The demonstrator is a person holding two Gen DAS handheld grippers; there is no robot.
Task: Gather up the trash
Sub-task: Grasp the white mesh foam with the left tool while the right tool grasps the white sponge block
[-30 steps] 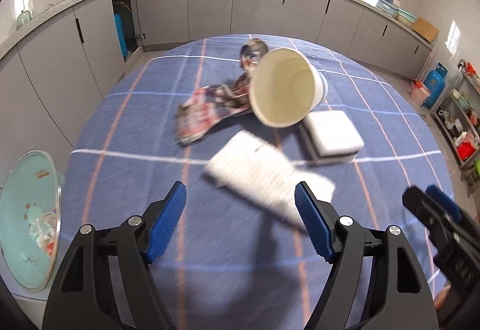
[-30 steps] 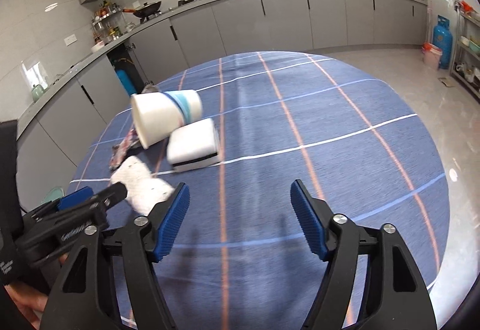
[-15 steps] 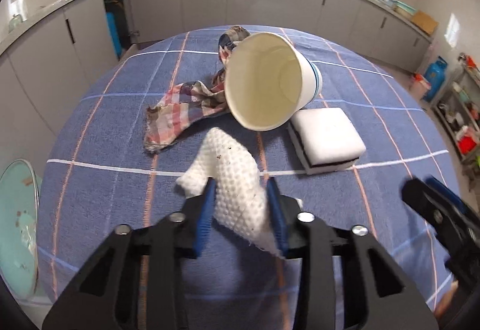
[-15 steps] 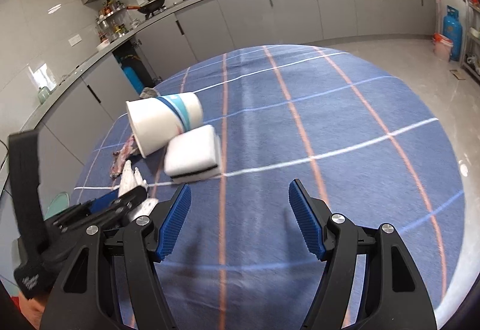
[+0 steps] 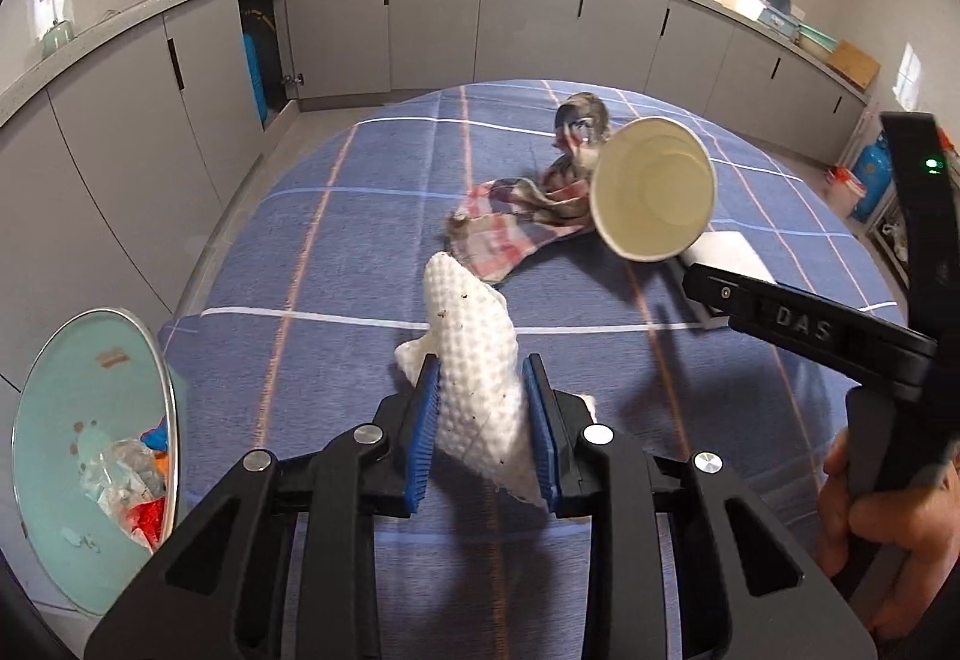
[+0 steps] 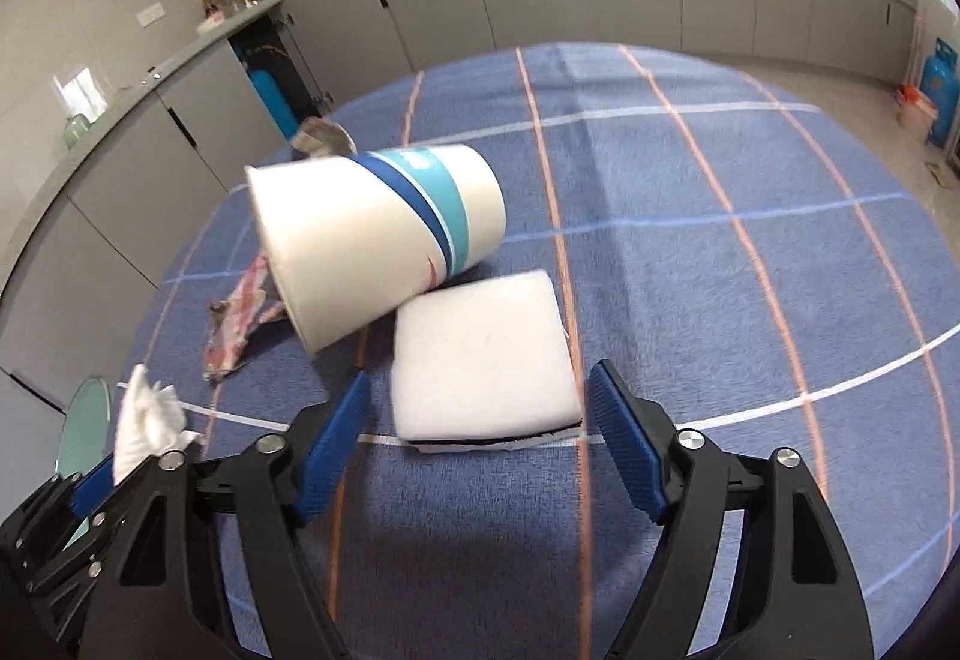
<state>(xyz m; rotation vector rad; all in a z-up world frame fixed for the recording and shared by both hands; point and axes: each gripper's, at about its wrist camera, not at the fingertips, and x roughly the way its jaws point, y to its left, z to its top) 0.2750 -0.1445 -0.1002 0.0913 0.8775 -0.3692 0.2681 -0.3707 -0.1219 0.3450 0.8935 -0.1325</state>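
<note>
A white dimpled paper towel (image 5: 471, 336) with dark specks is pinched between the blue pads of my left gripper (image 5: 480, 366), raised over the blue checked tablecloth (image 5: 336, 300). The towel (image 6: 144, 420) also shows at the lower left of the right wrist view. A white paper cup (image 6: 372, 252) with blue bands lies on its side, its mouth (image 5: 651, 198) facing the left camera. My right gripper (image 6: 480, 381) is open, its fingers either side of the near edge of a white sponge block (image 6: 480, 360). Its black finger (image 5: 780, 315) reaches in from the right.
A crumpled plaid cloth (image 5: 510, 234) lies behind the cup. A teal bin (image 5: 165, 378) with wrappers inside stands below the table's left edge. Grey cabinets ring the room. A person's hand (image 5: 864, 510) holds the right gripper.
My left gripper shut on the paper towel and lifted it, drifting left toward the bin. My right gripper moved in toward the sponge and cup, staying open.
</note>
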